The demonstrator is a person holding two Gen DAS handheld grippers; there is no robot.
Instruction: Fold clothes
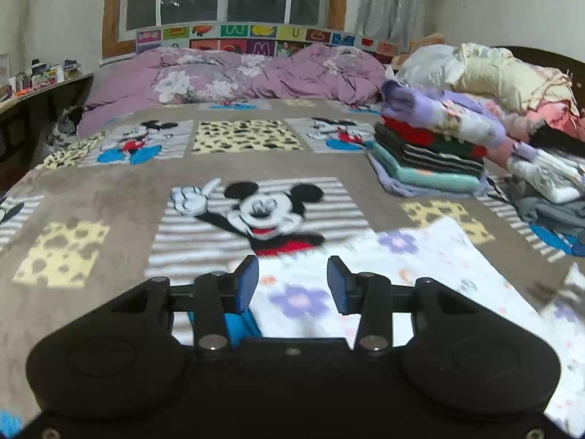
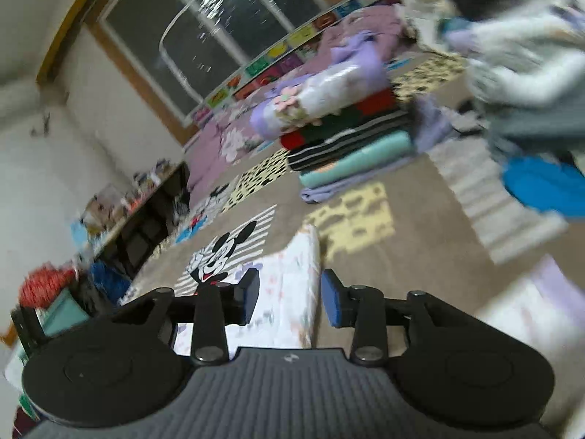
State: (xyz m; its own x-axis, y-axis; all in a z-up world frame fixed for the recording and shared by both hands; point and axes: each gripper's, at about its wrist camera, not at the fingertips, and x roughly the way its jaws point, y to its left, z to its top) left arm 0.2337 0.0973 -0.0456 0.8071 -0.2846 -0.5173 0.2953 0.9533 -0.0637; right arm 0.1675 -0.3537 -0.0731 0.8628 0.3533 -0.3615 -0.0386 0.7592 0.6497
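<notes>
Your white floral garment [image 1: 420, 274] lies flat on the bed [image 1: 109, 190], on the cartoon-mouse blanket, below and to the right of the big mouse print [image 1: 263, 216]. In the left wrist view its long axis runs from beside your left gripper [image 1: 292, 281] up toward the right, ending at a corner near a yellow patch. The left gripper's blue pads stand apart above the cloth, pinching nothing.

In the right wrist view the scene is tilted and blurred; the same garment [image 2: 289, 292] shows as a narrow strip running away from your right gripper [image 2: 290, 301], whose jaws are also spread and free of the cloth.

The stack of folded clothes [image 1: 427, 150] sits well beyond the garment, to the right. Only the right view shows the ceiling lamp's reflection in the window [image 2: 204, 36]. The coloured picture panels [image 1: 256, 36] under the window carry letters too blurred to read surely.
</notes>
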